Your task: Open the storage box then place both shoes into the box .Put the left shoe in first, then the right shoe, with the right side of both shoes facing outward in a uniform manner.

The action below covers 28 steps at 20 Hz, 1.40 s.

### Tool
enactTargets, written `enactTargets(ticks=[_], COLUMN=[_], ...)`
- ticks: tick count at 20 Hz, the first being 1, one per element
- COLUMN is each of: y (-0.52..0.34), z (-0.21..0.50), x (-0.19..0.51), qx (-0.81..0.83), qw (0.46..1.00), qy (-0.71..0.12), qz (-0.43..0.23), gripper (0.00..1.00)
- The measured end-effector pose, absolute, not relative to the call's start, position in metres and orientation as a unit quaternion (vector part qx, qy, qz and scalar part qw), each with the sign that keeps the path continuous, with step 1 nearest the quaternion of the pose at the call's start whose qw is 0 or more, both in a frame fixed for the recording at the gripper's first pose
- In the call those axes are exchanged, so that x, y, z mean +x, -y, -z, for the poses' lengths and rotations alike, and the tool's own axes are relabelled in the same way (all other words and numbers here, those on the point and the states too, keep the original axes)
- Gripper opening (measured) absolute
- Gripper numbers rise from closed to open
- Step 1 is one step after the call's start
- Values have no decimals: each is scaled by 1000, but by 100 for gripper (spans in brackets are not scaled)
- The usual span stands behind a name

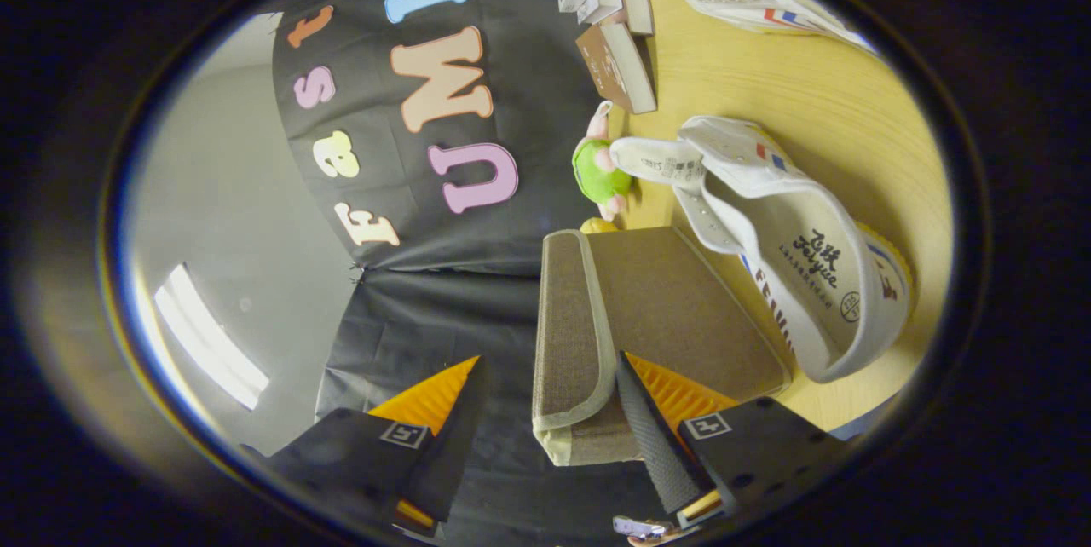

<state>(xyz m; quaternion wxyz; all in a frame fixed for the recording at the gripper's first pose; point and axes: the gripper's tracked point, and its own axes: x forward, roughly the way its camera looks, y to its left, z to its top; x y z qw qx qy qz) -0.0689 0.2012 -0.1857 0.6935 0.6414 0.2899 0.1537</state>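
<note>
The brown fabric storage box (682, 308) stands on the yellow wooden table (818, 104), its beige-trimmed lid (567, 325) down on top. My gripper (547, 358) is open and straddles the lid's near edge, one finger above the lid and the other finger (652, 436) against the box's side wall. Neither presses on it. One white canvas shoe (801, 274) lies on its side right beside the box, its opening facing me. The second white shoe (750, 2) lies farther off on the table, beyond the first.
A small plush toy in a green top (601, 168) and a yellow object (597, 225) sit just behind the box. Several small cardboard boxes (609, 19) stand beyond them at the table's back edge. Bare tabletop lies between the two shoes.
</note>
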Motion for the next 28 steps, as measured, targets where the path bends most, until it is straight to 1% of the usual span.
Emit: enactTargets(ticks=[8,11,13,14,15,17,19,20,21,23,25,28], y=[-182,-172,-176,-184,-191,-203,-201,-195,-201,-205,-204,-220], z=[170,148,143,150,160,174,175,182,185,181,172,129], x=[-58,-50,-52,-53,-54,-56,-59,-59,-48,-48,-46,-45], qx=[686,717,709,701,689,665,655,653,649,627,588,537], qw=[673,655,658,662,669,684,695,700,705,722,758,796], qy=[-235,-188,-192,-209,-226,-255,-252,-257,-257,-257,-242,-200], qz=[-144,-149,-166,-165,-160,-157,-158,-134,-126,-141,-145,-196], gripper=[92,78,68,63,63,49,35,28,20,6,6,10])
